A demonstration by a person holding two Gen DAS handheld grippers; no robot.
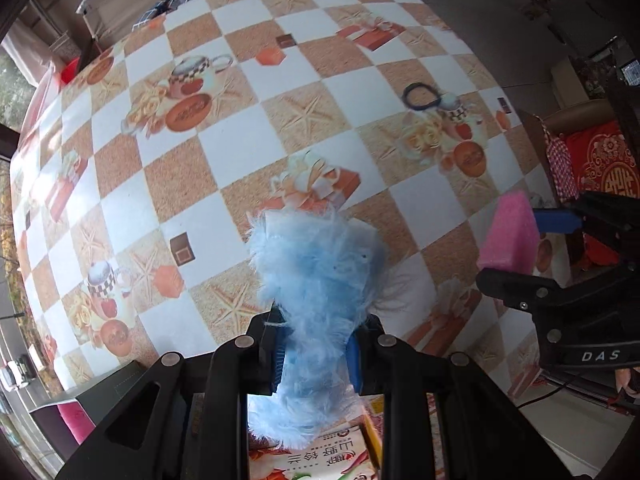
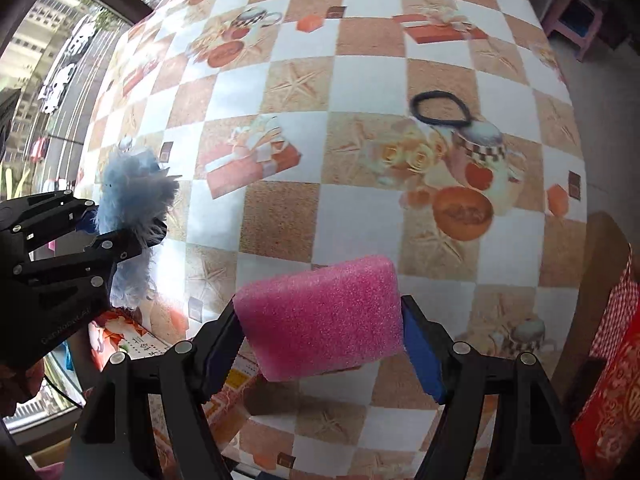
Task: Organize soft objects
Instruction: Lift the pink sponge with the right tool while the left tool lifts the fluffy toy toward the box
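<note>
A fluffy light-blue plush piece point(image 1: 316, 276) hangs above the table, pinched between the blue pads of my left gripper point(image 1: 316, 356), which is shut on it. It also shows at the left of the right wrist view as the blue plush point(image 2: 132, 196) held by the left gripper point(image 2: 120, 236). A pink foam sponge point(image 2: 324, 320) is clamped between the pads of my right gripper point(image 2: 324, 344), lifted off the table. The same sponge point(image 1: 510, 236) appears at the right of the left wrist view. A black hair tie point(image 2: 440, 109) lies flat on the tablecloth, also seen as the hair tie point(image 1: 420, 96).
The table carries a checkered cloth point(image 1: 248, 136) printed with gift boxes, cups and starfish. A cardboard box with red patterned fabric point(image 1: 600, 168) stands past the table's right edge. A printed carton point(image 1: 316, 456) lies below my left gripper. A pink stool point(image 2: 576, 20) stands beyond the far corner.
</note>
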